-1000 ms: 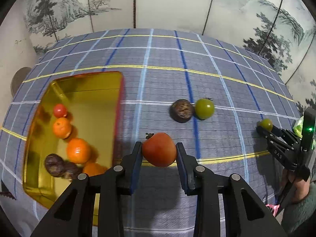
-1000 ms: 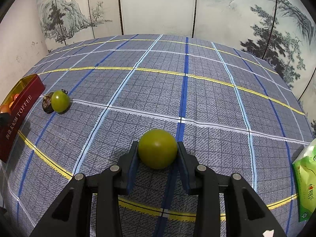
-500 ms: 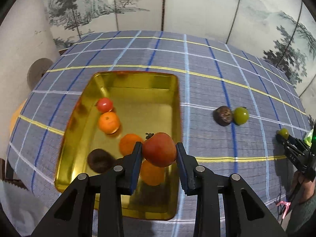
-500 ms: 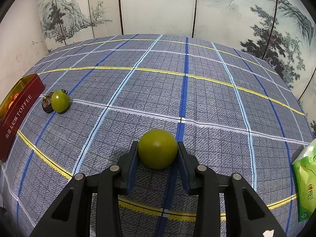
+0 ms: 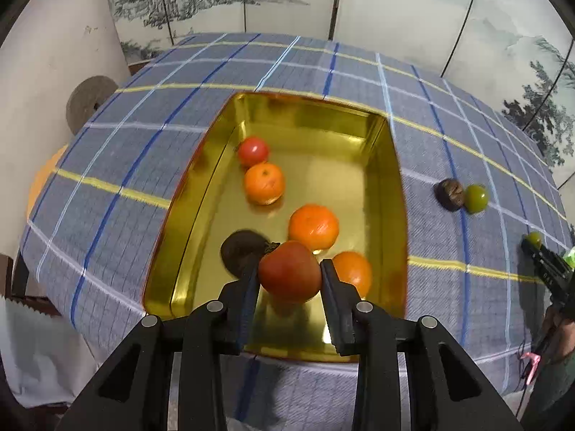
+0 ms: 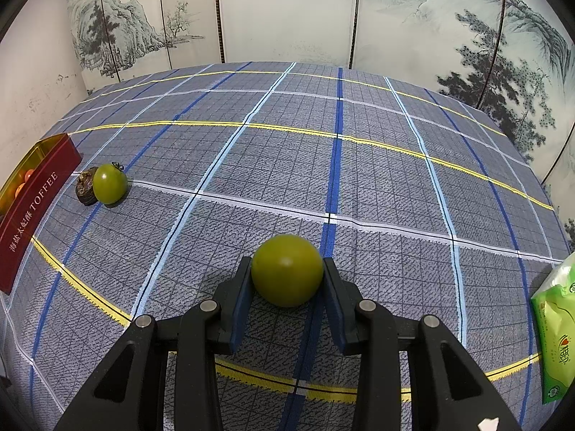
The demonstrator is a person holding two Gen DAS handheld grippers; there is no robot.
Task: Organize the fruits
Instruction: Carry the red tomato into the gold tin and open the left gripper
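Between the pads of the left claw (image 5: 289, 276), closed on its flanks, a red tomato (image 5: 289, 271) hangs over the near end of the gold tin (image 5: 395, 179). It looks light, smooth and easily bruised, so that gentle side grip suits. Beneath it crowd oranges (image 5: 313, 227) and a dark fruit (image 5: 240, 251), leaving bare floor only farther back. The right claw (image 6: 287, 280) clasps a green tomato (image 6: 286, 270) above the desk (image 6: 377, 186); another green tomato (image 6: 109, 184) and a brown fruit (image 6: 85, 191) wait at far left.

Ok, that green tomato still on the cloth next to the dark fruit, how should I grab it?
Probably from above, jaws across the green tomato's round middle, lined up so neither pad enters the side where the dark fruit touches it. The stem sticks out on top, so close below it.
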